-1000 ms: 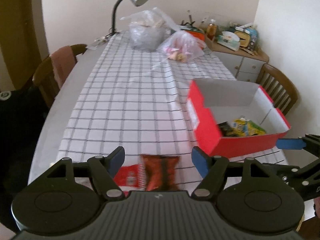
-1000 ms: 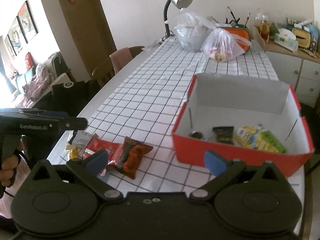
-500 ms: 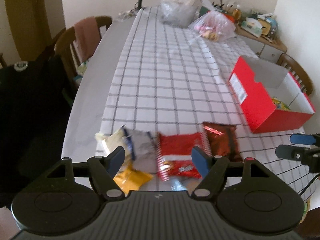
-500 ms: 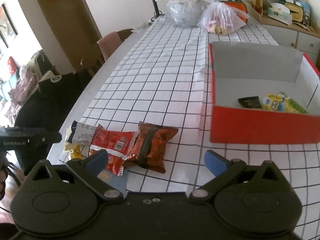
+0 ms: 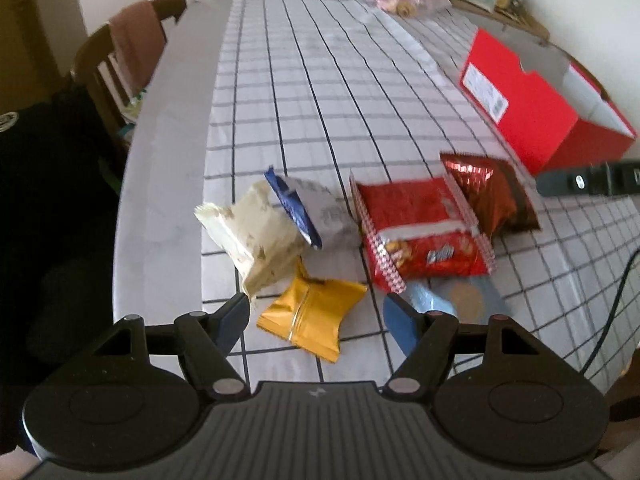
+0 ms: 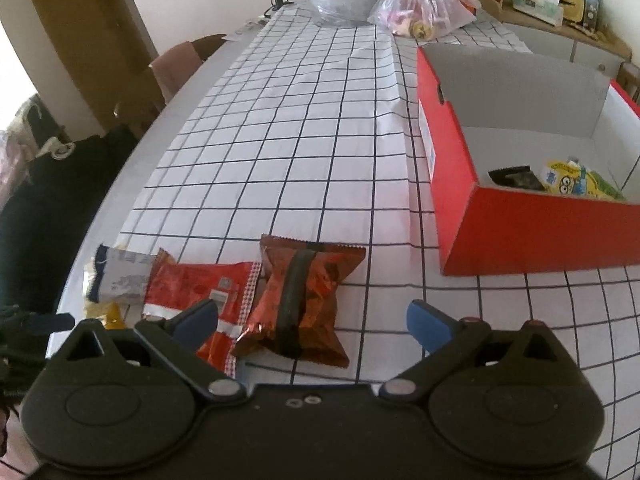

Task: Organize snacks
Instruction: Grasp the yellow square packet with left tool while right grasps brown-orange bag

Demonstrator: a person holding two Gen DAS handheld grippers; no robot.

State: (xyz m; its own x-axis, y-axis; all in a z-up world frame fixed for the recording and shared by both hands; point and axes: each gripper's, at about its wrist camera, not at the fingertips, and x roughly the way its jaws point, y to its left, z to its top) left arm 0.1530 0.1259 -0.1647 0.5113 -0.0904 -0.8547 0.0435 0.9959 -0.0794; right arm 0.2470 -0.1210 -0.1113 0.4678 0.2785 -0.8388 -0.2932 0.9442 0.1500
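Left gripper (image 5: 316, 322) fingers released, nothing between, hovering over yellow pack (image 5: 310, 314). Blue pack (image 5: 460, 300) at 3 o'clock of it. Beyond: cream pack (image 5: 256, 236), white-blue pack (image 5: 316, 212), red pack (image 5: 420, 236), brown pack (image 5: 492, 196) in a row on counter (image 5: 320, 100). Right gripper (image 6: 312, 322) fingers released, empty, above brown pack (image 6: 304, 300). Red box (image 6: 520, 232) at 2 o'clock holds dark and yellow-green snacks (image 6: 576, 182). Plastic bags (image 6: 420, 4) at far end.

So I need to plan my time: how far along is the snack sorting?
A few packets already lie in the red box. Both hand-held grippers are open and empty, above the pile. Left on the cloth: yellow packet, cream packet, red packet, brown packet.
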